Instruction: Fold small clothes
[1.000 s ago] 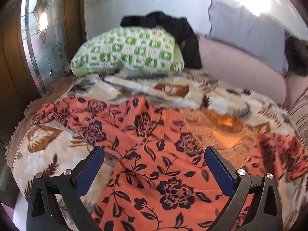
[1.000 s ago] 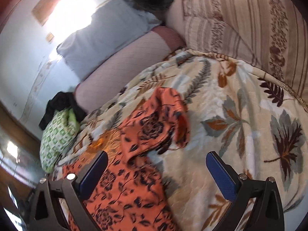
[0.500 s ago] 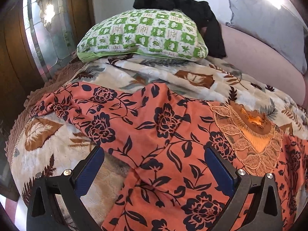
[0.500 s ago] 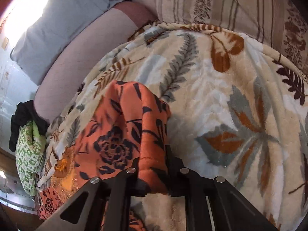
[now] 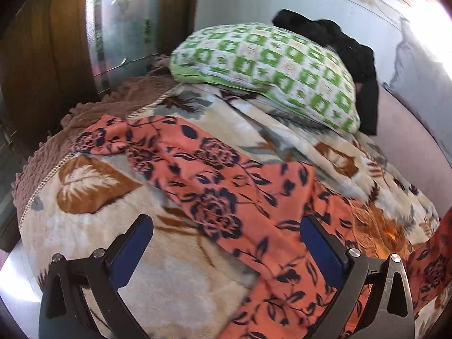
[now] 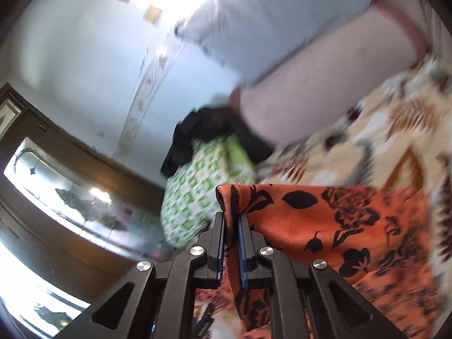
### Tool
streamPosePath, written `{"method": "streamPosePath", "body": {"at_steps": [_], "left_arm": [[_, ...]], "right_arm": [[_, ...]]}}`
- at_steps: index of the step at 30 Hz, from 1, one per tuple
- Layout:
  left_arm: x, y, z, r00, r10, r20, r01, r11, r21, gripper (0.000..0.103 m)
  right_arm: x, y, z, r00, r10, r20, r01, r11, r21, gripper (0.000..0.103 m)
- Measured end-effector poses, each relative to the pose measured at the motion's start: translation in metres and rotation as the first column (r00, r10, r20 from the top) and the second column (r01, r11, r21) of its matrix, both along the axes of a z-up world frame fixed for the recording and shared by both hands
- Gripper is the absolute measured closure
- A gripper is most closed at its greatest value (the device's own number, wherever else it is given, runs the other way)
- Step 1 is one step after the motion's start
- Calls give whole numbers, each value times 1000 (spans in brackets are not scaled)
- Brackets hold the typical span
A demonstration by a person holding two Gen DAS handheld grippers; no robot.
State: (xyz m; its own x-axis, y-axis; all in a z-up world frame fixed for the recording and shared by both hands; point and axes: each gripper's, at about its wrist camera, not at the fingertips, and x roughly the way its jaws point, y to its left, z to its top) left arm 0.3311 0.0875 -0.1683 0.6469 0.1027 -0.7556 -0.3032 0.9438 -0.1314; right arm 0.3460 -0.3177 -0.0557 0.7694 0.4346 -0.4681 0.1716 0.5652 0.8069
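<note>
a bed under a leaf-print blanket (image 5: pixel 175 288) fills both views. only the left view shows the orange floral garment (image 5: pixel 226 206) spread flat, one sleeve reaching the blanket's brown fringe, bare blanket left of it. the left gripper (image 5: pixel 226 243) hangs released, pitched down. only the right view shows the right gripper (image 6: pixel 231 226) clenched on a lifted garment edge, jaws easing open, near the green pillow (image 6: pixel 195 195).

The orange garment (image 5: pixel 226 195) (dark floral print) lies spread on the bed. One edge (image 6: pixel 234 197) is lifted, pinched upright.
</note>
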Motion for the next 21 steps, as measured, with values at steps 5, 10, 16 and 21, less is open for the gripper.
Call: {"method": "streamPosePath", "body": {"at_steps": [5,10,16,21], "left_arm": [[-1,35,3,997,81,7,-81,997,4,0],[0,43,1,995,101,-3,-101,995,-12,0],[6,14,-3,1000,4,-22,-4,1000,-14,0],[16,-31,-12,983,-179,-51,174,981,-91,0]], "right_arm": [[48,75,-93,983,138,-117,-123,984,131,75],[54,104,-144,964,223,-144,-189,958,218,21],[14,66,-122,976,135,-171,-141,990,-24,21],[-45,-16,-135,979,-16,-203,3,998,-66,22]]}}
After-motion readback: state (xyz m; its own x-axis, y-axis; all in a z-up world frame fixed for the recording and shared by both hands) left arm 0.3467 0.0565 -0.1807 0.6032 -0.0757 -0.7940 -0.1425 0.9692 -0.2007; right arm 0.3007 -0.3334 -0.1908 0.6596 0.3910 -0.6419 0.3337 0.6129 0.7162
